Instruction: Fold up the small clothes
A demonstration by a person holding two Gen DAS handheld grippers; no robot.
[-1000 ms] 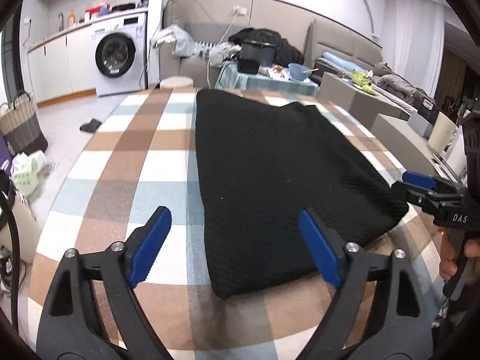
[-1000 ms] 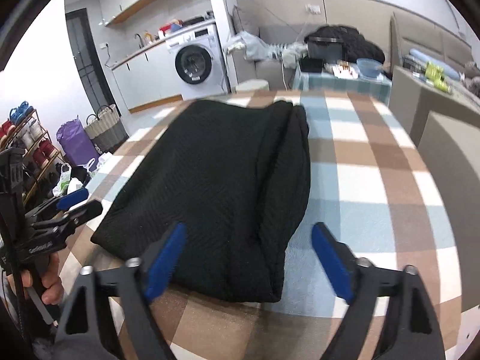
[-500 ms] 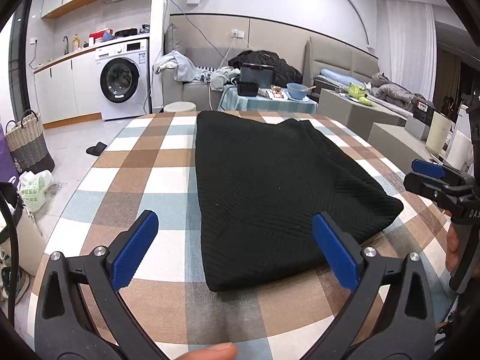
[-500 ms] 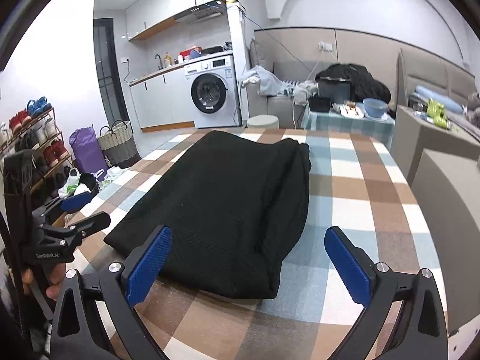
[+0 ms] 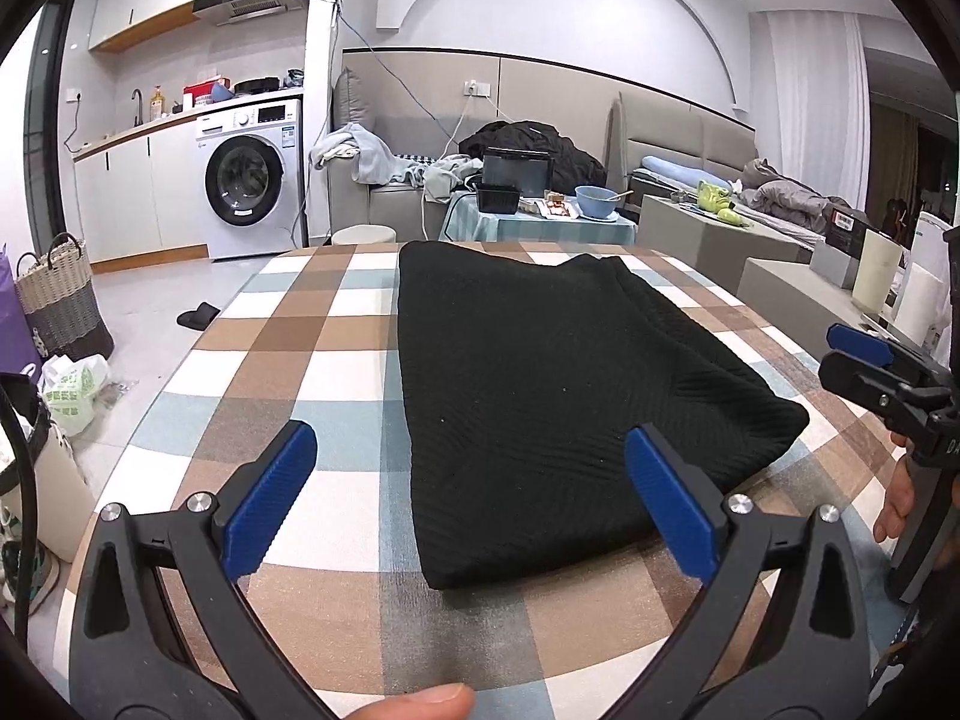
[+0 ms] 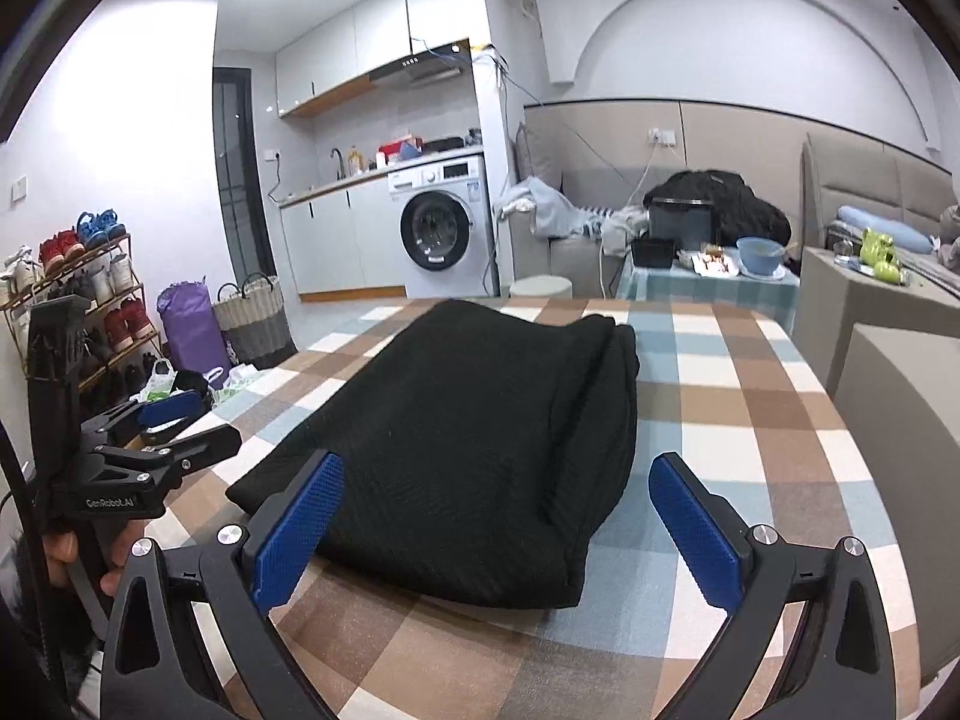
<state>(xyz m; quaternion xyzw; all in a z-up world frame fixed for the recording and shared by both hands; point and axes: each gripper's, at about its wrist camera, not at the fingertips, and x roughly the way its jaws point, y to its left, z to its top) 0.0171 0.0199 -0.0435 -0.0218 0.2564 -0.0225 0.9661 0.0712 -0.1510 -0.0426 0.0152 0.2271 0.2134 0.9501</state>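
Jaws of both grippers stand wider than a second ago, fully released with nothing between the pads. The left gripper (image 5: 468,498) has drawn back from the black knitted garment (image 5: 558,384), whose near left corner now lies just ahead of and between its jaws instead of beneath its right pad. The right gripper (image 6: 498,516) has likewise backed off; the garment's near right corner sits ahead of its jaws, untouched. The garment lies folded flat on the checked tablecloth (image 5: 324,372), its long axis running away from both grippers toward the far table edge, folded edge thicker on the right
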